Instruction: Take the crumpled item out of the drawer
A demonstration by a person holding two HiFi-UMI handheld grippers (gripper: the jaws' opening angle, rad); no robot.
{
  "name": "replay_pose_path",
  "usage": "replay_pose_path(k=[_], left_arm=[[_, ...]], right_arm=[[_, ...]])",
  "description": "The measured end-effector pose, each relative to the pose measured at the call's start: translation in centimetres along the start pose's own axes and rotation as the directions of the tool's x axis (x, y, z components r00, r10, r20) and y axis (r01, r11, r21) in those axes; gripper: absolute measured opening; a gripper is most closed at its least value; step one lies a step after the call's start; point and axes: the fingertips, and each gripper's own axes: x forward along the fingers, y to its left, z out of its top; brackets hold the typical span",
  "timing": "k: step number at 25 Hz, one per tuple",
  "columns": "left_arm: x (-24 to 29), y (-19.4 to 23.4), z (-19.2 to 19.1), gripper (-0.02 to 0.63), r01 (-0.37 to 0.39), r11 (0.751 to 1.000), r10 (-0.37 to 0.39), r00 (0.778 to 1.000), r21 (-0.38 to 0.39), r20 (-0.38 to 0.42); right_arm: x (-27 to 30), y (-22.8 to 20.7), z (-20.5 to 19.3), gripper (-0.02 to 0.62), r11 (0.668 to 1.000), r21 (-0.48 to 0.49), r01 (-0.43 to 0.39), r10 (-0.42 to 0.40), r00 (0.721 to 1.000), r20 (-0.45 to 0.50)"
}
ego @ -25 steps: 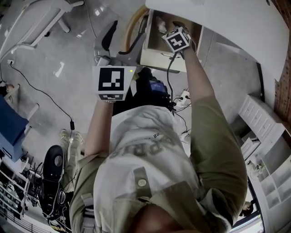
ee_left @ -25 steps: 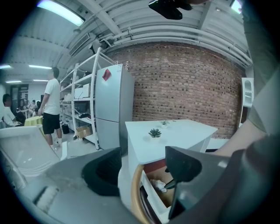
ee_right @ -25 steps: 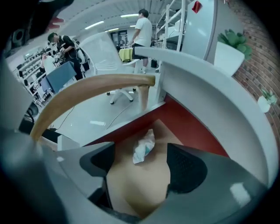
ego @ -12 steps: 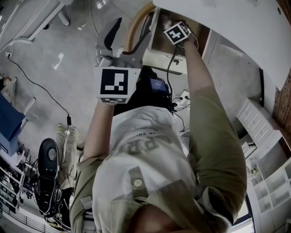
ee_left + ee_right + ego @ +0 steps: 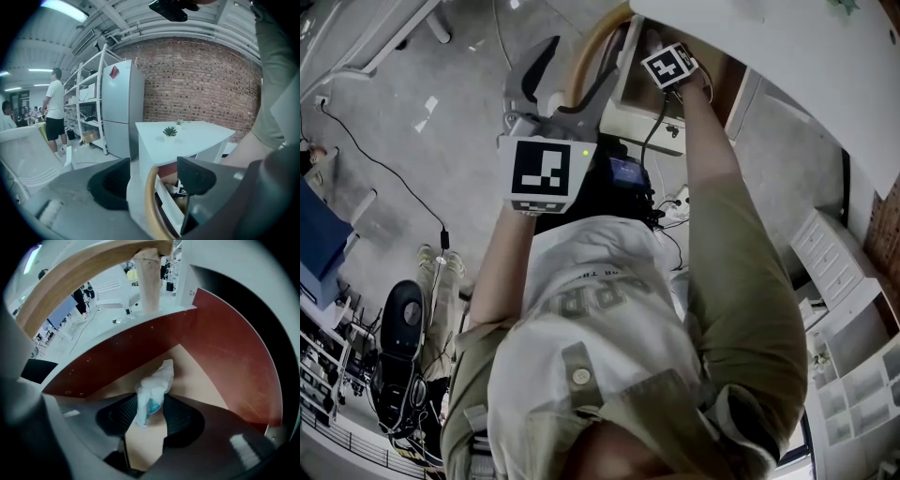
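The crumpled item (image 5: 154, 385), a clear plastic wrapper with a blue patch, stands on the tan floor of the open drawer (image 5: 201, 376). My right gripper (image 5: 150, 411) reaches into the drawer, its jaws closing with both pads against the wrapper's lower part. In the head view only its marker cube (image 5: 670, 66) shows at the drawer (image 5: 652, 131) under the white table; the fingertips are hidden. My left gripper (image 5: 567, 80) is open, its jaws standing apart on either side of the drawer's curved wooden handle (image 5: 151, 206) without pressing on it.
A white tabletop (image 5: 187, 138) with a small plant (image 5: 169, 131) overhangs the drawer. A grey fridge (image 5: 123, 108), shelving and a standing person (image 5: 55, 110) are behind. Cables (image 5: 384, 187) cross the floor; a white shelf unit (image 5: 844, 272) stands at the right.
My right arm has reached further forward into the drawer, so its marker cube sits higher in the head view. The left gripper has stayed by the wooden handle.
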Motion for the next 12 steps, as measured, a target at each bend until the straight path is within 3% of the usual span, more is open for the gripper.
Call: replay_pose_path(k=[4, 12], left_arm=[[-0.5, 0.2, 0.6, 0.327, -0.002, 1.0, 0.002, 1.0, 0.006, 0.003], [-0.6, -0.1, 1.3, 0.327, 0.008, 1.0, -0.008, 1.0, 0.011, 0.015]], right_arm=[[-1.3, 0.1, 0.3, 0.12, 1.0, -0.01, 0.013, -0.012, 1.0, 0.023], [-3.6, 0.0, 0.0, 0.098, 0.999, 0.036, -0.006, 0.003, 0.996, 0.084]])
